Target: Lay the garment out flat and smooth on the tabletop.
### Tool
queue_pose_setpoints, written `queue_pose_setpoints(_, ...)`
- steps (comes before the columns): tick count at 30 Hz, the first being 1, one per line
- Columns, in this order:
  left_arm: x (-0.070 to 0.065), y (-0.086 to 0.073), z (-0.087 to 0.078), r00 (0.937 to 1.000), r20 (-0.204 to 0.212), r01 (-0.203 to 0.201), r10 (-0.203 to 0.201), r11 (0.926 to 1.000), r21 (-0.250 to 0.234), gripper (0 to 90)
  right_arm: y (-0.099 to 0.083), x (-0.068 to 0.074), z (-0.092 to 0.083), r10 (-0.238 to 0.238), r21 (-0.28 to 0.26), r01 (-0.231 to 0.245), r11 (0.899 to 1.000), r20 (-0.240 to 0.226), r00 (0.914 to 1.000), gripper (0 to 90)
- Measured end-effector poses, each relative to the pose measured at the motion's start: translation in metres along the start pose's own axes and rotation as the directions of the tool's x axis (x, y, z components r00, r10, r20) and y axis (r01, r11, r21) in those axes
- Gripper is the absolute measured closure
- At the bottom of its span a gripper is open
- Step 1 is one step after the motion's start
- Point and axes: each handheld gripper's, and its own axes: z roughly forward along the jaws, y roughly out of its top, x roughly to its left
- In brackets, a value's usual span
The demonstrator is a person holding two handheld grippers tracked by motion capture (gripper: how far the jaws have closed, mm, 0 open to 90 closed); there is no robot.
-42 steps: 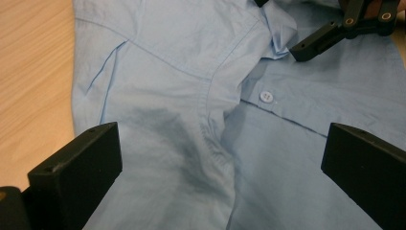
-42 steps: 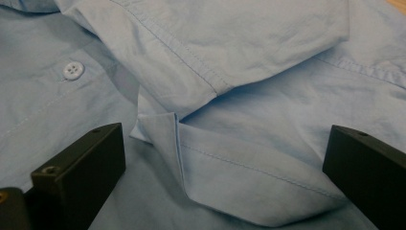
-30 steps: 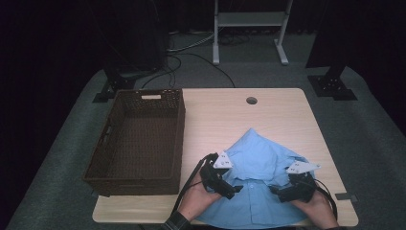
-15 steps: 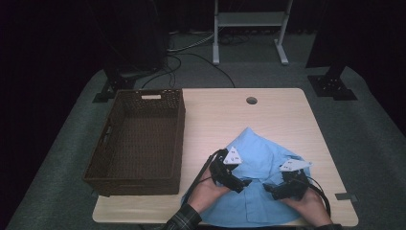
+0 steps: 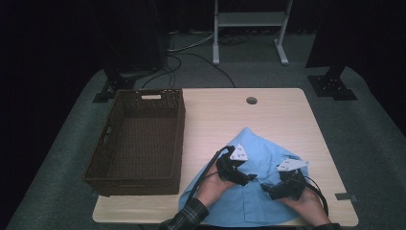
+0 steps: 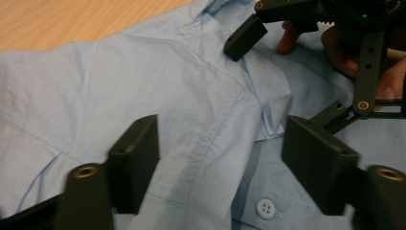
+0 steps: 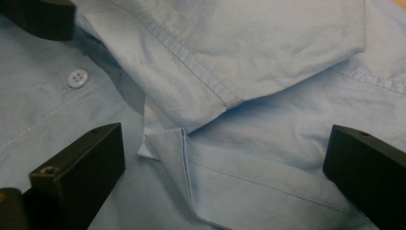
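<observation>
While you are leaning over the near edge of the table [image 5: 287, 112], both your hands are resting on the light blue shirt [image 5: 249, 201], which is lying crumpled on the near right part of the tabletop, with its lower edge hanging a little over the near edge. Your left gripper [image 5: 242, 178] is lying low on the middle of the shirt and is pointing toward your right hand. Its jaws have just been closing, and in the left gripper view they are standing on both sides of a raised fold with a stitched seam [image 6: 206, 153]; one jaw seems to be touching the cloth already, but the other is apart from it, so the fold is not pinched yet. A white button [image 6: 265, 209] is sitting just beside this fold.

Your right gripper [image 5: 269, 190] is facing the left one, near to it. Its jaws are spread wide over the cloth, and a folded cuff edge [image 7: 201, 76] is lying between them without being pressed.

Farther to the left, well apart from the shirt, a dark brown wicker basket [image 5: 143, 100] is standing on the left part of the table. Beyond the shirt, a round cable hole [image 5: 251, 100] is showing near the far edge.
</observation>
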Motion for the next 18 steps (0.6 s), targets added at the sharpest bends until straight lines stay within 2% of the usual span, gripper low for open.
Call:
queue_pose_setpoints(7, -0.002, -0.004, 0.007, 0.9996, 0.012, -0.025, 0.025, 0.9994, 0.023, 47.6, 0.0, 0.0, 0.0, -0.001, 0.0, 0.001, 1.0, 0.0, 1.0, 0.0)
queue_pose_setpoints(18, -0.004, -0.012, 0.019, 0.9989, -0.016, -0.043, 0.044, 0.9975, 0.056, 55.5, 0.0, 0.0, 0.0, -0.001, -0.001, 0.001, 1.0, 0.0, 1.0, 0.0)
